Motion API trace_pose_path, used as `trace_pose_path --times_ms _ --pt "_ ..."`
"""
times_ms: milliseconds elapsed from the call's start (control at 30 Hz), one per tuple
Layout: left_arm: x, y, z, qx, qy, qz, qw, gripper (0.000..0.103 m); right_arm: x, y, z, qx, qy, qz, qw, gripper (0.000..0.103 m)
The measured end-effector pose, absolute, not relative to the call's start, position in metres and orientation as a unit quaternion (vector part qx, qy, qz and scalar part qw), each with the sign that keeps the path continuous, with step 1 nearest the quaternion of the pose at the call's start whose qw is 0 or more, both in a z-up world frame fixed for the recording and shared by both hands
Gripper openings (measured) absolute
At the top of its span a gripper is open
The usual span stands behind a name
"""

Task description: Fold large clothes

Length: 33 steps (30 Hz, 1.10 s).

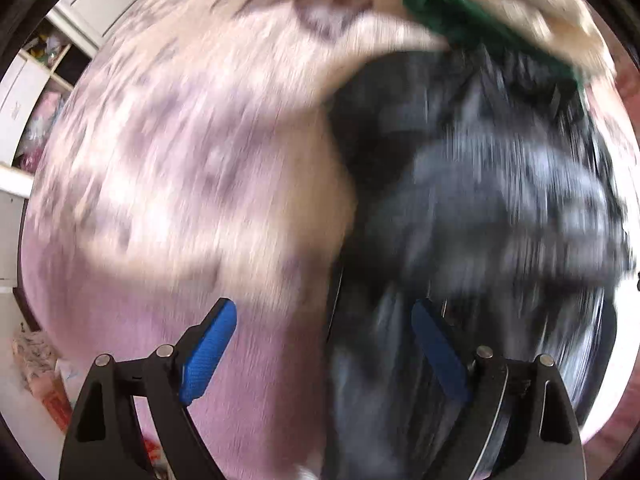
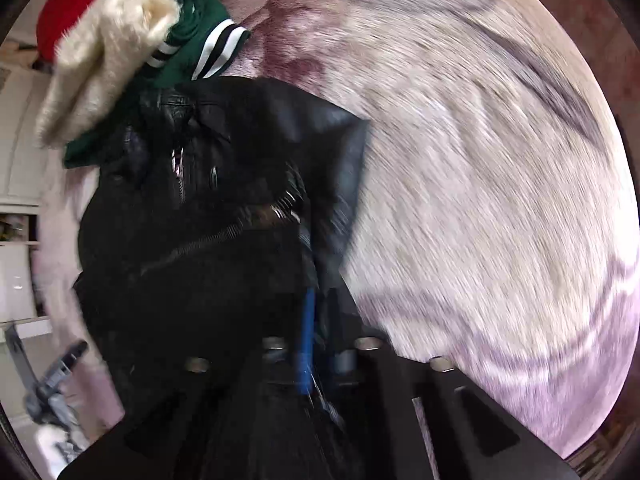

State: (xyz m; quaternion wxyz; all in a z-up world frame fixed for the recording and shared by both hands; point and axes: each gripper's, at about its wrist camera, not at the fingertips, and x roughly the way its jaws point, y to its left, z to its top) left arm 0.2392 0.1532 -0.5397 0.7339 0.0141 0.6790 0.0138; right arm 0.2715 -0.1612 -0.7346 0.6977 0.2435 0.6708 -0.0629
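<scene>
Left gripper [image 1: 324,344] spread wide, nothing between — hovering over black jacket [image 1: 480,200]; right gripper [image 2: 316,320] seemingly pinching it — blurred.

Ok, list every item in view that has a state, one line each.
left gripper: open, nothing between its pads.
right gripper: narrow gap, black fabric around it, grip unclear.
black leather jacket: crumpled, unfolded, zip open.
green garment: bunched in the pile.
cream fleece: heaped on the green garment.
</scene>
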Motion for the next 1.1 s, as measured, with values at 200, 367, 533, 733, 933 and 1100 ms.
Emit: trace_pose_path --times_ms 200,367,533,733,933,1100 --pt "0.122 0.162 -0.603 -0.074 0.771 -0.041 0.631 0.087 0.184 -0.175 -0.784 0.286 0.729 -0.041 0.621 0.06" --pt "0.1 0.147 -0.598 -0.058 0.73 -0.04 0.679 0.056 0.143 -0.151 -0.839 0.36 0.749 0.023 0.556 0.06" --pt "0.091 0.18 -0.574 -0.107 0.687 -0.035 0.718 0.014 0.131 -0.133 -0.833 0.341 0.737 -0.017 0.584 0.01" --pt "0.079 0.234 -0.525 -0.101 0.666 -0.046 0.738 0.013 0.091 -0.115 -0.792 0.397 0.724 -0.025 0.564 0.005" --pt "0.075 0.277 -0.546 -0.128 0.717 -0.039 0.684 0.022 0.068 -0.078 -0.809 0.309 0.791 -0.02 0.527 0.012" --pt "0.097 0.262 -0.516 -0.062 0.695 -0.009 0.716 0.07 0.108 -0.1 -0.767 0.25 0.761 -0.053 0.597 0.043"
